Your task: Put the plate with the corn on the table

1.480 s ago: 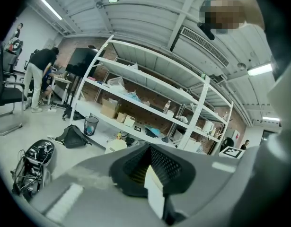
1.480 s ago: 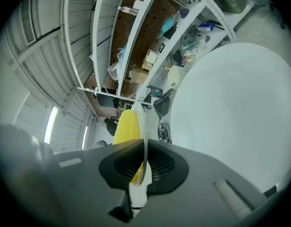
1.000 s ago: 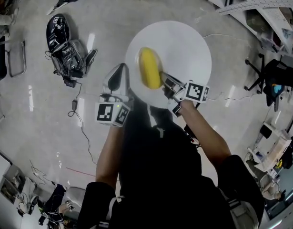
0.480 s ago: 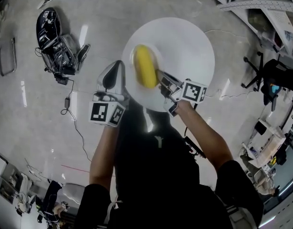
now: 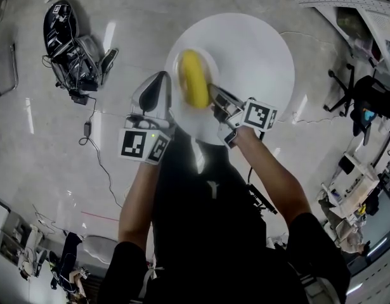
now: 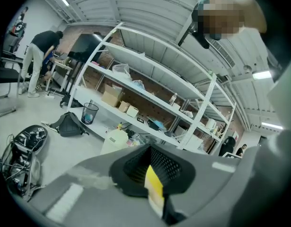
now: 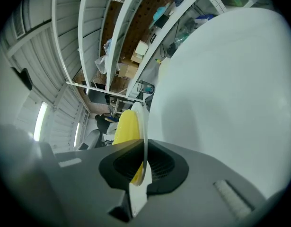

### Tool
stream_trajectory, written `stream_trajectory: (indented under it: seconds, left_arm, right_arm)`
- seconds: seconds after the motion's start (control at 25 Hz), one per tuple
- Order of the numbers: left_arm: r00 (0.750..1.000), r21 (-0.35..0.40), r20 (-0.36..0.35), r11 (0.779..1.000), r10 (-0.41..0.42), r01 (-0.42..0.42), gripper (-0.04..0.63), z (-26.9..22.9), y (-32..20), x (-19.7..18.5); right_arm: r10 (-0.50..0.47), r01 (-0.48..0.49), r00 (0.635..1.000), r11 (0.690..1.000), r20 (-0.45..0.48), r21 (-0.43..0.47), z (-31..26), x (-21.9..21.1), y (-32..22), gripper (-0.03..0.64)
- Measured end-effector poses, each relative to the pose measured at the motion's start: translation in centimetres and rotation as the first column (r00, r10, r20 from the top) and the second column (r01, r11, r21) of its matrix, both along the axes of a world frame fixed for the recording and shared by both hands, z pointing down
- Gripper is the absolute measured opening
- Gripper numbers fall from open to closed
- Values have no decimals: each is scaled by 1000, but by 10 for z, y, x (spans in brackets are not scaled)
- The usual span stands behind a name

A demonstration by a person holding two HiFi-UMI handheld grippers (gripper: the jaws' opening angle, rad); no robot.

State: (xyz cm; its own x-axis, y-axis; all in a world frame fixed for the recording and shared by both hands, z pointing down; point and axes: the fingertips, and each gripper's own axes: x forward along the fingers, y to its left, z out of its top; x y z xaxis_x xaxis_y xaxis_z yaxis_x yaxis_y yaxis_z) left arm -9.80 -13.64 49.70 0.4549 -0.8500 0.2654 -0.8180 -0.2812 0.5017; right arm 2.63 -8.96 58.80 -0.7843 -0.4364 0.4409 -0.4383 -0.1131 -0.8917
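Its own view shows the right hand-held gripper (image 7: 143, 170) clamped on the plate (image 7: 143, 113); left hand-held gripper (image 6: 154, 186) closed.

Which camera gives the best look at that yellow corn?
The head view: it looks straight down on the whole corn, so its full length shows. The right gripper view catches only a yellow sliver of it behind the edge-on plate. The left gripper view faces the shelves and shows no corn.
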Motion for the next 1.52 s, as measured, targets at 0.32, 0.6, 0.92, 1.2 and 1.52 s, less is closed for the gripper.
stream_trajectory:
  seconds: [0.32,0.6,0.92,1.2,1.52]
  left_arm:
    - [1000,-11,-4,1000,3,-3,2,11,0,-4]
    - [1000,-18,-10,1000,19,-20,2,18,-1,-1]
    - [999,-25,-16,999,29,-30,2,23,-2,-1]
    - [999,-22,-11,999,32,-32,2,28,-6,-4]
    - [1000,-20,-13,999,24,-25,2,30,-6,-7]
  right_arm:
    - [21,-22,1000,1000,-15,-20,17,-2,-3,28]
    - [22,-23,999,1000,41,15,19,-13,-11,28]
    - [29,-30,999,998,-25,-46,31,-6,-6,28]
    - [13,-13,1000,999,-7,-32,35,-11,-10,28]
    - [-1,-6,998,995,-69,-95,48,-1,-3,29]
